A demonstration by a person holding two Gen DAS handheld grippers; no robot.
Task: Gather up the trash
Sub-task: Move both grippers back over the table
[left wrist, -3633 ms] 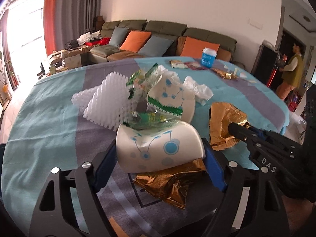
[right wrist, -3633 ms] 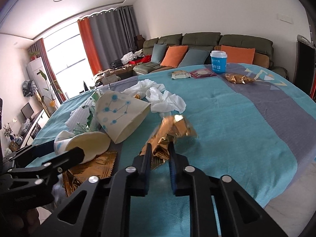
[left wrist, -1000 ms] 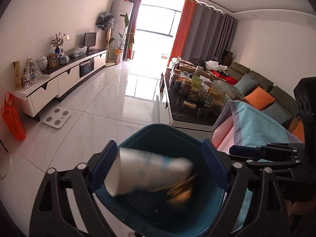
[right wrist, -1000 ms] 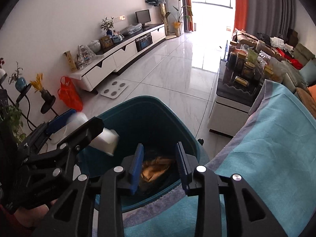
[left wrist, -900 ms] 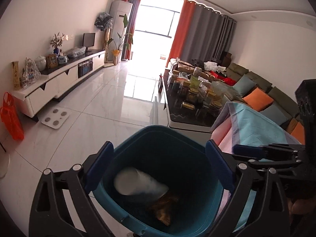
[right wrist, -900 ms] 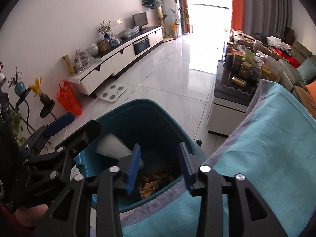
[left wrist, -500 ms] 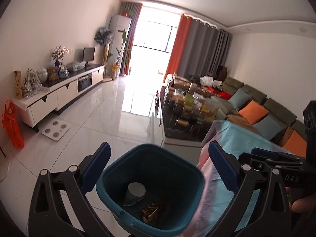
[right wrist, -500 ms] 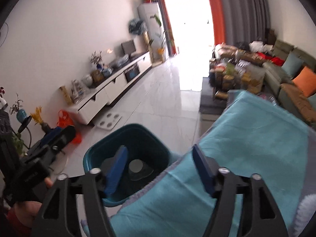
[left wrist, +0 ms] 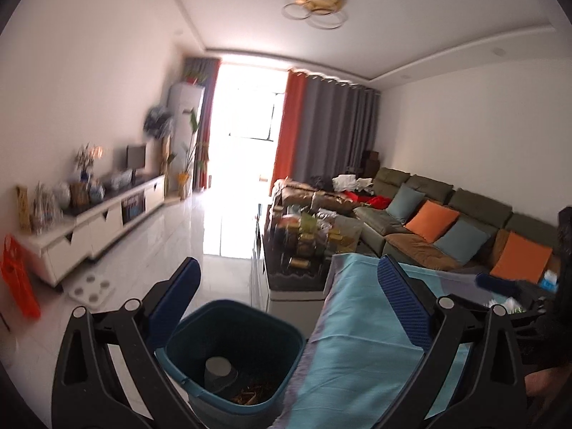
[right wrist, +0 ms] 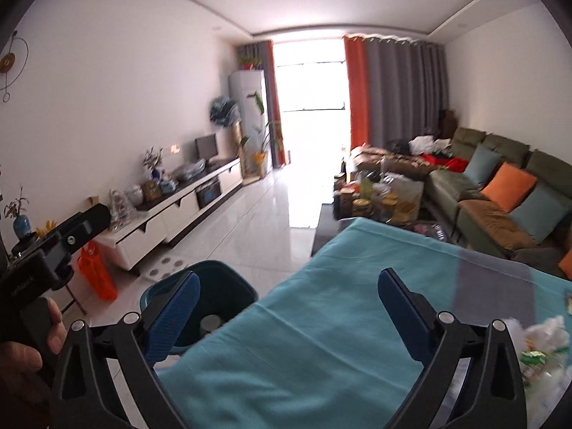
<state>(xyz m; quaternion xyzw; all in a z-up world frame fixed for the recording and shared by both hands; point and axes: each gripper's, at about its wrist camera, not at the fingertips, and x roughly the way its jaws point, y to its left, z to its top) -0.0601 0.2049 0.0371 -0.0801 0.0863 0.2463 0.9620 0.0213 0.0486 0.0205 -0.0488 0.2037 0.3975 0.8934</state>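
Observation:
A teal trash bin point(left wrist: 228, 325) stands on the floor beside the table. Inside it lie a white paper cup point(left wrist: 218, 367) and gold foil wrappers point(left wrist: 255, 395). My left gripper point(left wrist: 287, 298) is open and empty, held above the bin and the table's edge. My right gripper point(right wrist: 286, 307) is open and empty over the teal tablecloth point(right wrist: 321, 339). The bin also shows in the right wrist view point(right wrist: 228, 287). White tissue and green wrappers point(right wrist: 543, 339) lie on the table at the right edge.
A coffee table point(left wrist: 307, 236) loaded with jars stands beyond the table. A green sofa point(left wrist: 447, 211) with orange and blue cushions runs along the right. A white TV cabinet point(right wrist: 171, 214) lines the left wall. An orange bag point(right wrist: 96, 271) and a white scale point(left wrist: 93, 287) are on the floor.
Both grippers let go of the cup and the gold foil into the bin, opened wide, and have risen and swung right toward the table.

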